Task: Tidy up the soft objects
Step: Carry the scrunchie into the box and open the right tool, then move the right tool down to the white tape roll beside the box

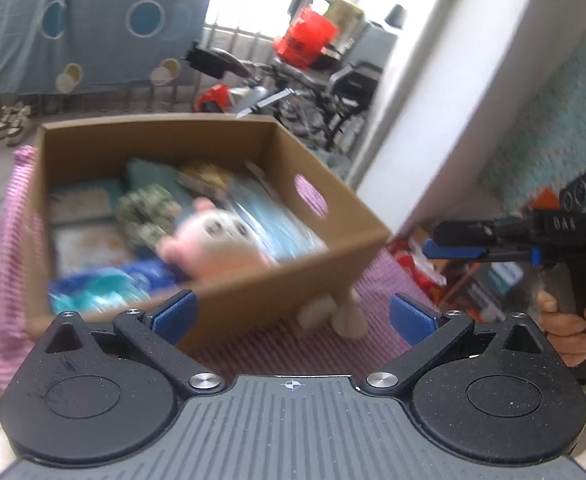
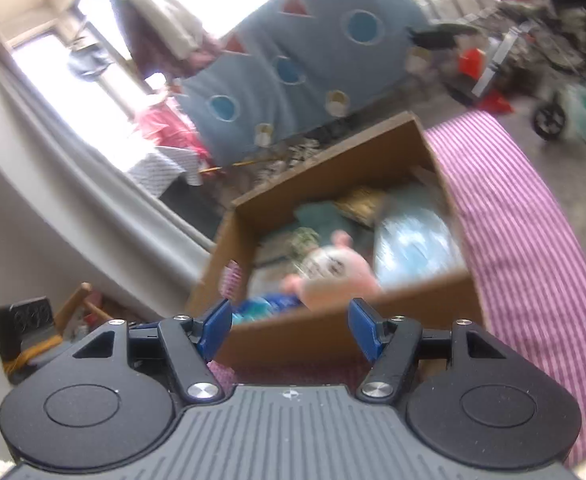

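A brown cardboard box sits on a pink striped cloth. Inside it lie a pink and white plush toy, a green patterned soft item, blue packets and a teal item. A beige soft object lies on the cloth against the box's near wall. My left gripper is open and empty, just in front of the box. My right gripper is open and empty at the box's near wall; it also shows in the left wrist view. The plush shows inside the box.
A white wall stands right of the box. A blue patterned blanket hangs behind. A stroller and red items crowd the back right. Shoes sit on the floor at left. Boxes and clutter lie at right.
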`<state>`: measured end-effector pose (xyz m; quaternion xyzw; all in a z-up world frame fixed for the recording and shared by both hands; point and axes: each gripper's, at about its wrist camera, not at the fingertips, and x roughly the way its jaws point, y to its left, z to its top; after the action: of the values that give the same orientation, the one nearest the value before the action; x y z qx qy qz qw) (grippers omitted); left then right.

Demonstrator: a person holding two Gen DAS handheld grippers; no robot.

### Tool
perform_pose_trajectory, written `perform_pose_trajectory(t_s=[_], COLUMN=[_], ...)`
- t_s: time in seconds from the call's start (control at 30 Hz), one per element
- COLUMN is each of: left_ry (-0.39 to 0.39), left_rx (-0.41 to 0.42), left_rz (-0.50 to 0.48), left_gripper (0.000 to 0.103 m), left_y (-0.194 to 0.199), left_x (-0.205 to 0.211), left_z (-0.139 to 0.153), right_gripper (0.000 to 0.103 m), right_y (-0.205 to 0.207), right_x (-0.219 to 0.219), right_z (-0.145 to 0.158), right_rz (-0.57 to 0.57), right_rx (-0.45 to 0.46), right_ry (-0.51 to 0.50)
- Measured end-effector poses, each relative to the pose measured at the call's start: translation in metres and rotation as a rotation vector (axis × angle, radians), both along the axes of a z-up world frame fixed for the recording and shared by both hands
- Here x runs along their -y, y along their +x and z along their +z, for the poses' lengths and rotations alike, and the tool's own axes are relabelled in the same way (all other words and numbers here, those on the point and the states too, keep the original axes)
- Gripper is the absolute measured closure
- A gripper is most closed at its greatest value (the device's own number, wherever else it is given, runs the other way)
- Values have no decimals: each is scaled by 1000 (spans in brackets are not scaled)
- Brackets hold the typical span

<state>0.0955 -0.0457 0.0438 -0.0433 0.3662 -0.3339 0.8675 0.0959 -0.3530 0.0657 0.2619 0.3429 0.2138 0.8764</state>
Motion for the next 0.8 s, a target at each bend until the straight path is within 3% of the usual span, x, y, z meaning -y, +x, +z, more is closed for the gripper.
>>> perform_pose_trajectory(t_s=[0.13, 0.33, 0.37, 0.53, 0.8], left_ry=[58, 147, 152, 141, 153], left_rx=[58, 145, 147, 85, 81], left_rz=[-55, -128, -136, -152, -157], left_gripper=[4, 17, 22, 29, 30], left_y=[-14, -19, -19, 1, 13], left_x=[36, 79, 83, 96, 108], left_z=[-29, -66, -69, -90, -103], right_gripper=[36, 44, 45, 50, 57], right_y=[-16, -19, -16, 4, 34], right_x=[10, 17, 17, 11, 4], right_z=[-39, -84, -87, -95, -114], right_rz=[-69, -131, -139, -139, -112], right_rx=[-74, -158, -157, -155, -174], right_ry=[53, 122, 118, 20, -30])
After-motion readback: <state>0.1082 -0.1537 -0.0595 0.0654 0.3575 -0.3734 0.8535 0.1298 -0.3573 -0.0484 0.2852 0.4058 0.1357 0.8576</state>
